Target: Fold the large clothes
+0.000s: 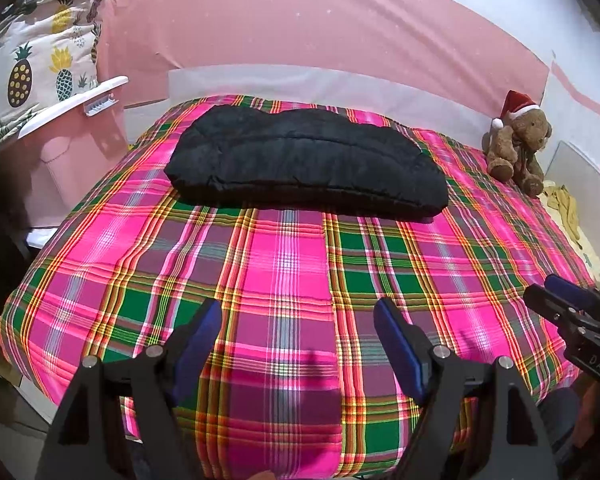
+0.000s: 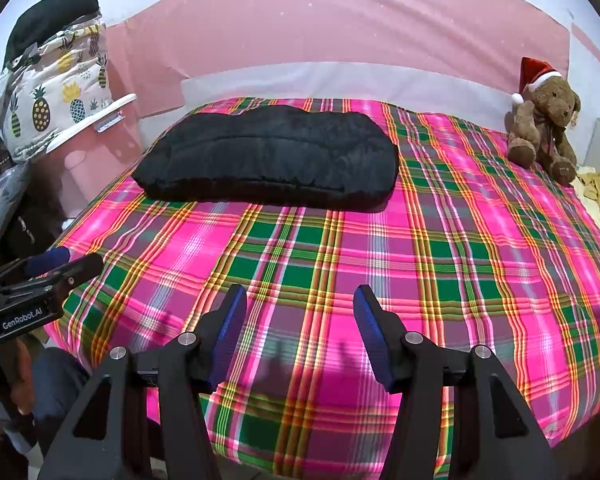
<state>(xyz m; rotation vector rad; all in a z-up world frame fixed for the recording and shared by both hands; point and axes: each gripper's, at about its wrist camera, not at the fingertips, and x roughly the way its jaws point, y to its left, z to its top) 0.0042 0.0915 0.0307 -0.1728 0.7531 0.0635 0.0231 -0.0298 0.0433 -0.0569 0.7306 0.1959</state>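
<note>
Black padded jacket [image 1: 308, 160], folded, lying toward bed's [image 1: 284, 280] far edge; left gripper [image 1: 298, 320] and right gripper [image 2: 300, 312] hovering wide open, empty; slippery bulk risking springing unfolded.

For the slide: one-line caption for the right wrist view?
Right gripper open above a plaid bedspread, folded black garment at the far side, teddy bear in the corner.

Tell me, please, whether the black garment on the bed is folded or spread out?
Folded: the black garment lies as a compact, thick bundle with a doubled edge on the plaid bedspread.
</note>
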